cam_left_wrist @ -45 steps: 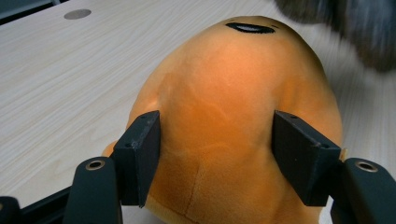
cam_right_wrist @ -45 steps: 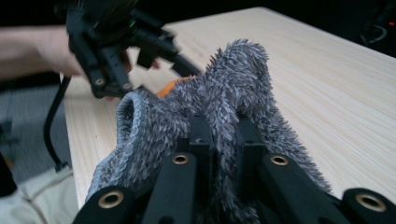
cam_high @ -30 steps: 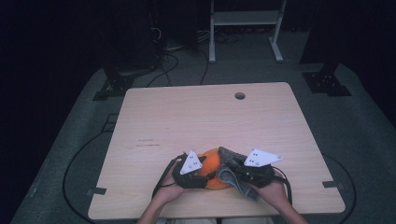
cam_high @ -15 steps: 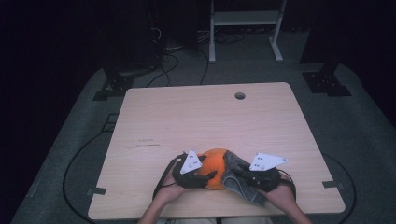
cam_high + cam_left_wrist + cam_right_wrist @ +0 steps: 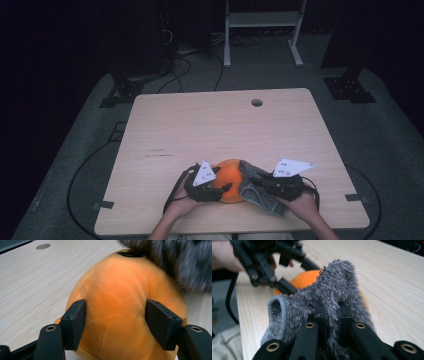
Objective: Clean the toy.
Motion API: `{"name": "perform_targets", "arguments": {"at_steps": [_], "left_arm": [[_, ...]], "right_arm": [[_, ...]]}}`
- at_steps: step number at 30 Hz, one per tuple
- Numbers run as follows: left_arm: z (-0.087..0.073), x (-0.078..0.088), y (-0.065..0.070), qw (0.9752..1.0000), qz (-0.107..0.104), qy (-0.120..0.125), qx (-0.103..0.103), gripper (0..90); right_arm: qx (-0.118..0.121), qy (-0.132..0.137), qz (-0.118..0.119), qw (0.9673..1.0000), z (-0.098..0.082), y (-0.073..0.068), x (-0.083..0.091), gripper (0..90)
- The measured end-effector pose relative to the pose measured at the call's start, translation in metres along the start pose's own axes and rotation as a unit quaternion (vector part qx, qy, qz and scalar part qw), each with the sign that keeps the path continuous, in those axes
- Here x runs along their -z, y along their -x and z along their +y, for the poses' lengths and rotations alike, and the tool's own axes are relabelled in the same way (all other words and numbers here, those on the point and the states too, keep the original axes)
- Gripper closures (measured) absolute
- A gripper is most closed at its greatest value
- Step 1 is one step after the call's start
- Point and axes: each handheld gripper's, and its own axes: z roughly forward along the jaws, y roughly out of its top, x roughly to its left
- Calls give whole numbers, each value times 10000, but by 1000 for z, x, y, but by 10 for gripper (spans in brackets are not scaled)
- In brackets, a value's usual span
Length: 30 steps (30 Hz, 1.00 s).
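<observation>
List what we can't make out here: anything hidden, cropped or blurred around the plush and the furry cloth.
- Orange plush: underside cropped by the left gripper view's bottom edge; far side hidden under the grey furry cloth, which is blurred there.
- Right claw: tips buried in the cloth's fur, right gripper view.
- Left claw: blurred in the right gripper view.
- High view: plush's right side covered by the cloth.

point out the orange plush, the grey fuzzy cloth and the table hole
orange plush (image 5: 117, 305), left gripper view, middle of its rounded body
grey fuzzy cloth (image 5: 337, 282), right gripper view, raised fold
table hole (image 5: 257, 102), high view, its centre
</observation>
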Motion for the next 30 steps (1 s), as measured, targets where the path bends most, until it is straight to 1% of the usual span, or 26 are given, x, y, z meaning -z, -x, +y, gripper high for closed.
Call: {"name": "perform_targets", "arguments": {"at_steps": [1, 2, 3, 4, 5, 6, 7, 9, 10, 11, 13, 15, 16, 17, 18, 19, 20, 21, 23, 24, 25, 26, 27, 28, 29, 30], "left_arm": [[0, 0, -1, 10000, -16, 12, 15, 341], [-1, 1, -2, 10000, -35, 23, 45, 341], [-1, 0, -2, 10000, -49, 33, 67, 341], [-1, 0, -2, 10000, -51, 41, 75, 341], [-1, 0, -2, 9999, -56, 47, 72, 341], [-1, 0, -2, 10000, -61, 41, 62, 340], [-1, 0, -2, 10000, -60, 39, 63, 340], [-1, -1, -1, 10000, -37, 32, 38, 341], [-1, -1, -1, 10000, -29, 17, 36, 341], [-1, -1, -1, 10000, -16, 10, 49, 340], [-1, -1, -2, 10000, -4, -8, 68, 339], [-2, -1, -2, 9999, -14, 28, 97, 338], [-2, -1, -2, 9999, -14, 28, 97, 338], [-2, -1, -2, 10000, -18, 25, 77, 338], [-2, -1, -2, 10000, -18, 25, 77, 339], [-1, -1, -1, 10000, -18, 31, 80, 338], [-1, -1, -1, 10000, -19, 22, 63, 338], [-1, -1, 0, 10000, -8, 23, 51, 339], [-1, -1, 0, 10000, -9, 11, 36, 338], [-1, -1, 0, 10000, -19, 14, 43, 338], [-1, -1, -1, 10000, -26, 20, 53, 338], [-1, -1, -1, 10000, -26, 24, 56, 338], [-2, 0, 0, 10000, -28, 30, 62, 338], [-2, 0, 0, 10000, -28, 30, 62, 339], [-2, 0, 0, 10000, -38, 25, 63, 340], [-2, 0, 0, 10000, -36, 29, 64, 340]], "right_arm": [[59, -54, -10, 10000, 0, -1, -3, 814], [62, -89, -49, 9999, -2, 0, -5, 814], [-158, -188, -237, 9994, -6, 10, -3, 815], [-158, -188, -237, 9994, -6, 10, -3, 815], [-211, -270, -408, 9986, -9, 14, 0, 815], [-316, -325, -493, 9978, -11, 18, 2, 816], [-370, -342, -519, 9974, -14, 21, 4, 815], [-438, -287, -413, 9978, -15, 22, 6, 816], [-423, -259, -385, 9980, -14, 20, 5, 815], [-317, -223, -306, 9988, -9, 14, 3, 815], [-273, -226, -292, 9989, -7, 12, 2, 815], [-161, -178, -128, 9996, -3, 7, -2, 815], [-161, -178, -128, 9996, -3, 7, -2, 815], [-200, -189, -80, 9996, -6, 10, -1, 815], [-200, -189, -80, 9996, -6, 10, -1, 815], [-256, -301, -234, 9989, -9, 16, 1, 816], [-256, -301, -234, 9989, -9, 16, 1, 816], [-406, -351, -294, 9981, -13, 23, 4, 815], [-408, -299, -256, 9984, -13, 23, 5, 815], [-363, -247, -218, 9988, -12, 20, 5, 815], [-234, -118, 11, 9997, -6, 11, 4, 815], [-234, -118, 11, 9997, -6, 11, 4, 815], [-25, -140, 103, 9998, -2, 2, -1, 815], [-25, -140, 103, 9998, -2, 2, -1, 815], [-90, -210, 45, 9997, -4, 7, -4, 816], [-90, -210, 45, 9997, -4, 7, -4, 816]]}}
